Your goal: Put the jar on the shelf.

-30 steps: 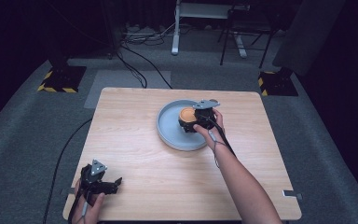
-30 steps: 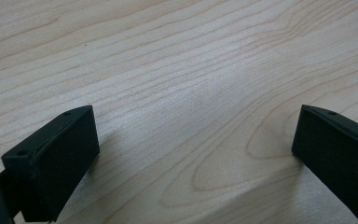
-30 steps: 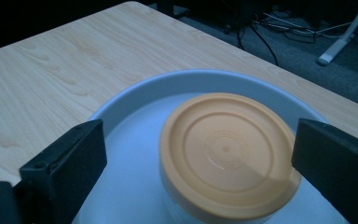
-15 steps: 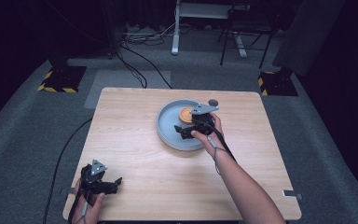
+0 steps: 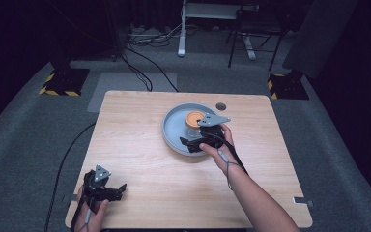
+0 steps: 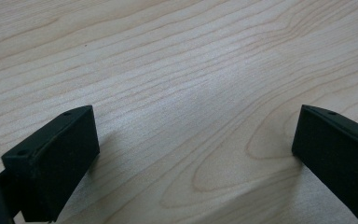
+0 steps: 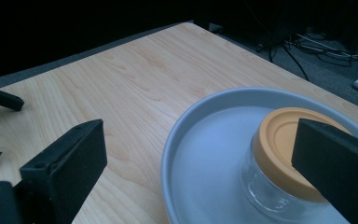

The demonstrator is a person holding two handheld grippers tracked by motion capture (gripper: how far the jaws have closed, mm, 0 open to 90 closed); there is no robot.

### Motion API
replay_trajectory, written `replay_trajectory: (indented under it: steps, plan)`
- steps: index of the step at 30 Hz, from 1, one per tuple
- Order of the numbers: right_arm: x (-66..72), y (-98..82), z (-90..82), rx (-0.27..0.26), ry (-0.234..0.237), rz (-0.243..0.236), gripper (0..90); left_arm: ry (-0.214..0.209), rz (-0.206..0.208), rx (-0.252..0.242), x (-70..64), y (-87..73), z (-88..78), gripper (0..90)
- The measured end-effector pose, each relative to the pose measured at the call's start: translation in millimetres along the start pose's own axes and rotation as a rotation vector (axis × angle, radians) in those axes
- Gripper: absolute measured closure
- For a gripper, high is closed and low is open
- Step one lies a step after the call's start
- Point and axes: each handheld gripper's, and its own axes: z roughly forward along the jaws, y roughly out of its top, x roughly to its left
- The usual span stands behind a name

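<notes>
We found the glass jar with its orange lid standing upright in the grey plate on the worktop. Our right gripper hung over the plate's near rim, jaws spread and empty, seemingly just clear of the jar. We judged this the release step; next, a clean lift away. The left gripper rested open at the near corner.
</notes>
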Motion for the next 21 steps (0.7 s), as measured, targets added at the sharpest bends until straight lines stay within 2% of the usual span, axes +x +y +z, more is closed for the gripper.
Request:
replay_trajectory:
  steps: [21]
  plan:
    - [30.3, -2.9, -44.9, -0.024, 0.050, -0.038, 3.1, 0.001, 0.000, 0.000, 0.0, 0.0, 0.0, 0.4]
